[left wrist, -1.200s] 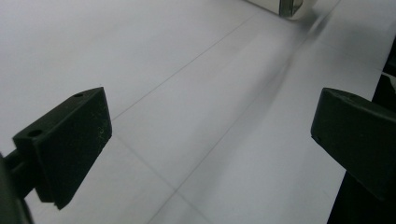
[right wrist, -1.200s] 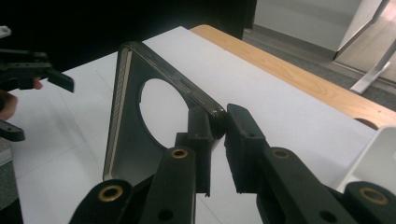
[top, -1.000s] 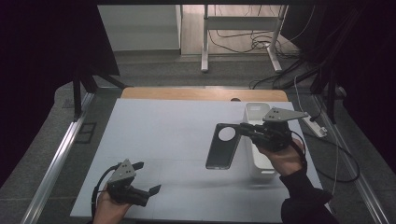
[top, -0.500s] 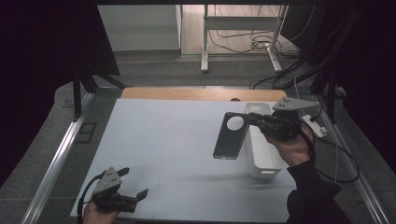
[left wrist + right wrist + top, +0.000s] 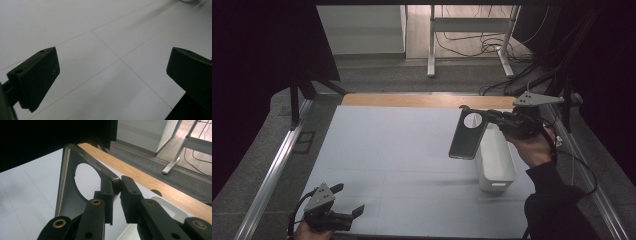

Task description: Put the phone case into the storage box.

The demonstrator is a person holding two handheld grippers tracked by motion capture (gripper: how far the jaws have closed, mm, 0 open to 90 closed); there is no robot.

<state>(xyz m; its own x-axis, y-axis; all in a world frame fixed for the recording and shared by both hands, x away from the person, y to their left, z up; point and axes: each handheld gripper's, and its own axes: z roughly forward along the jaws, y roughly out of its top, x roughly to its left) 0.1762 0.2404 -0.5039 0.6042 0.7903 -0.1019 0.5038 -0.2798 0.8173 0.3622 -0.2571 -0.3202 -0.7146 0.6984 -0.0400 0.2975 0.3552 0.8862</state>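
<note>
Care is needed: right tool (image 5: pixel 490 118) is pinching phone case (image 5: pixel 467 135) by its corner above bin (image 5: pixel 495 165); left tool (image 5: pixel 349 215) is idling spread.

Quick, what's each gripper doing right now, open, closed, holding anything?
Left gripper: open, holding nothing, low over the table.
Right gripper: closed on the edge of the phone case, held up beside the white bin.

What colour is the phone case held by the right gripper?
Dark grey to black, with a round camera cutout; the phone case shows best in the right gripper view, pinched by the right gripper.
</note>
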